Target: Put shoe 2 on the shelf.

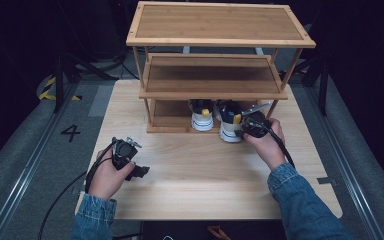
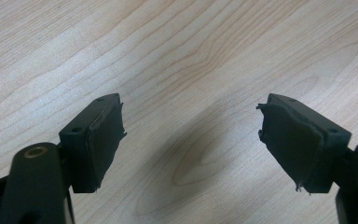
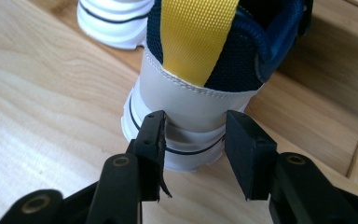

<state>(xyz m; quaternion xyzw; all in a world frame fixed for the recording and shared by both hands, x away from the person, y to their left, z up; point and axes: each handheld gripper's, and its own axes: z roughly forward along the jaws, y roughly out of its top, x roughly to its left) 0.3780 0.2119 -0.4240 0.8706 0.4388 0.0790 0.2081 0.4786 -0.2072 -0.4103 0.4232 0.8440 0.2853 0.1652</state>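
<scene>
Two white and navy sneakers with yellow heel tabs stand at the bottom of a wooden rack (image 1: 215, 75). The left sneaker (image 1: 201, 120) (image 3: 112, 23) sits on the lowest board. The right sneaker (image 1: 229, 131) (image 3: 191, 98) has its heel sticking out past the board's front edge. My right gripper (image 1: 239, 131) (image 3: 193, 135) is shut on that heel, one pad on each side of the white sole. My left gripper (image 1: 137, 170) (image 2: 191, 135) hovers over the bare table (image 1: 200, 170) at the front left, jaws wide open with nothing between them.
The rack has three tiers; the middle shelf (image 1: 212, 77) and top shelf (image 1: 220, 25) carry nothing. Its right rear post (image 1: 292, 67) stands close to my right hand. Dark floor and stands surround the table.
</scene>
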